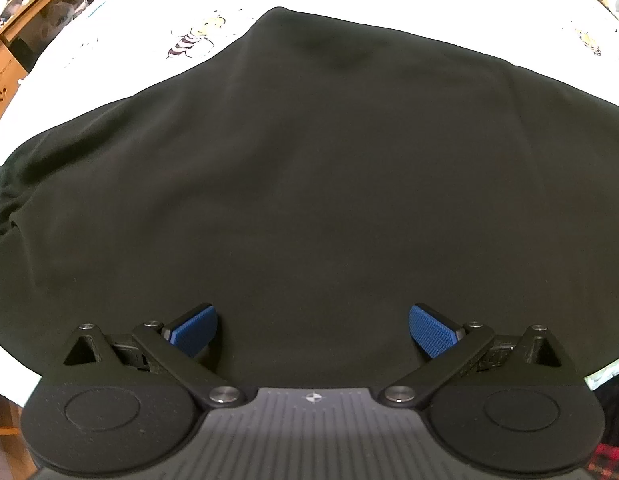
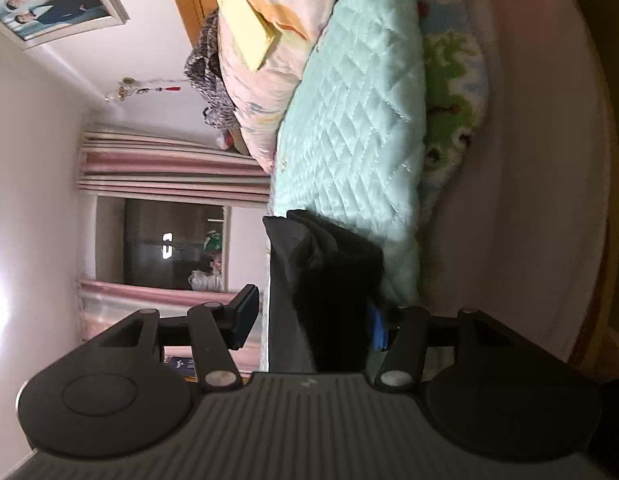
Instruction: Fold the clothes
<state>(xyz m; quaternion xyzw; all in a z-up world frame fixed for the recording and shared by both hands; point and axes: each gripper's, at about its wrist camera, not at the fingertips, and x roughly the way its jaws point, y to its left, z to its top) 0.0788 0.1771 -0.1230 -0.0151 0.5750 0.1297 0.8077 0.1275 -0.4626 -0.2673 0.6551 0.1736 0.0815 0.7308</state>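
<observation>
Dark garment (image 1: 309,184), fold under way: left gripper (image 1: 312,330) wide apart, empty above it; right gripper (image 2: 313,322) half-parted around a bunched edge, apparently unclamped; next, firm grip and carry-over.

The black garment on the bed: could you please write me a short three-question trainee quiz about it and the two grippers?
1. True or false: the left gripper has its fingers spread over the black garment without pinching it.
2. What lies between the right gripper's fingers: A) a pillow, B) black cloth, C) nothing?
3. Fill in: the quilted bedspread in the right wrist view is pale ____.

Key: 1 true; 2 B; 3 green.
</observation>
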